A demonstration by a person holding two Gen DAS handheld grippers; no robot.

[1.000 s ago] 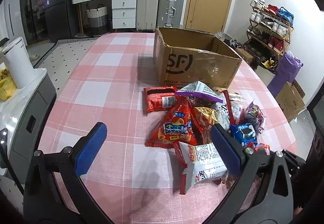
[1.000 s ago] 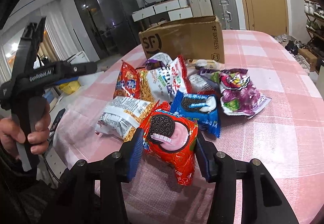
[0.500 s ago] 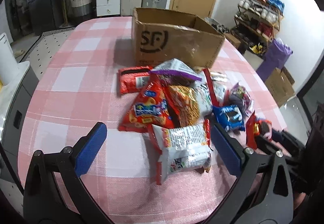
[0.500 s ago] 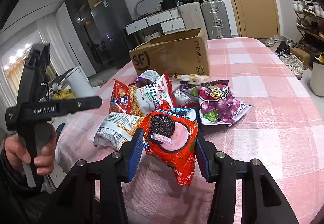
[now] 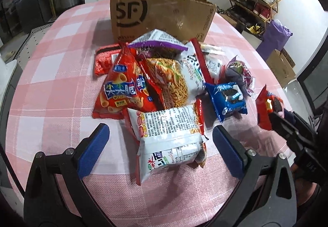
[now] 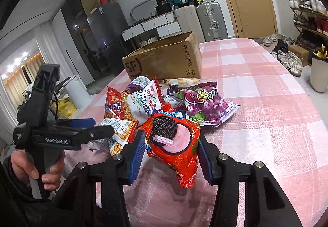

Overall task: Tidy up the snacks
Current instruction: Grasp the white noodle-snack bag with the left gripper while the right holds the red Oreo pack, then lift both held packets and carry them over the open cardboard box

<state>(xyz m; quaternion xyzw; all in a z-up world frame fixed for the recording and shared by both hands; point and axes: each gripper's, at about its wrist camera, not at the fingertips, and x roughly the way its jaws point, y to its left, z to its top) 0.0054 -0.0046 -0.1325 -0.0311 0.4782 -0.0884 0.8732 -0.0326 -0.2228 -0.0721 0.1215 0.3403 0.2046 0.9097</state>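
A pile of snack packs lies on the pink checked tablecloth [image 5: 51, 103] in front of an open cardboard box [image 5: 160, 13]. My left gripper [image 5: 160, 136] hangs open over the pile's near end. A white noodle-snack pack [image 5: 170, 130] lies between its wide blue pads without touching them. My right gripper [image 6: 171, 134] is shut on a red Oreo pack [image 6: 178, 165], held clear of the table. That red Oreo pack [image 5: 266, 103] and the right gripper [image 5: 276, 114] also show at the right of the left wrist view. The left gripper [image 6: 102, 126] shows at the left of the right wrist view, held by a hand [image 6: 37, 169].
The pile holds a red cone-snack bag [image 5: 123, 87], an orange noodle bag [image 5: 170, 81], a blue Oreo pack [image 5: 227, 99] and a purple bag [image 6: 207, 106]. The cardboard box [image 6: 164, 60] stands behind them. Bare cloth lies on both sides. Suitcases, drawers and a shoe rack stand beyond the table.
My left gripper has dropped and tilted down towards the pile, so the white pack now lies between its fingers. The right gripper stays shut on the red Oreo pack and has shifted a little.
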